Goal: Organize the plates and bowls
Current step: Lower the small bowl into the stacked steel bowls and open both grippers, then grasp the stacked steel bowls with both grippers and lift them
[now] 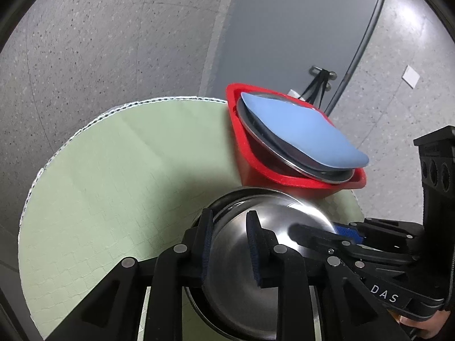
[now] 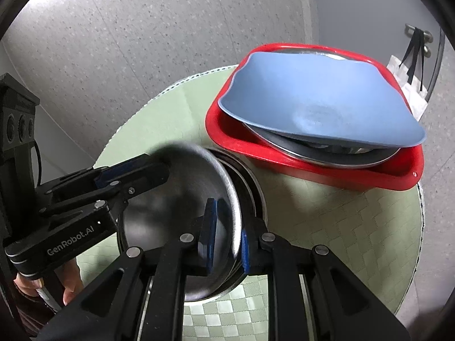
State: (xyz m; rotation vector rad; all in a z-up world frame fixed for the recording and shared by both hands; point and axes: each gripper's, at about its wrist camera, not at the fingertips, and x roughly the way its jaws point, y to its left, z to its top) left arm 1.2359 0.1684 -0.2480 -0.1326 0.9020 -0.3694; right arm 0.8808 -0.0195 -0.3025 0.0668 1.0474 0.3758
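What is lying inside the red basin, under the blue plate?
Under the blue plate, the red basin shows rims of stacked metal dishes. Their number and anything deeper are covered.

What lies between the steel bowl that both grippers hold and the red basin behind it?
Only a narrow strip of bare green mat separates the steel bowl from the red basin; the right wrist view shows it best.

Glossy steel bowl (image 1: 264, 227), matt blue plate (image 2: 321, 99), shiny (plastic-looking) red tub (image 2: 312, 167), woven mat (image 1: 113, 170)
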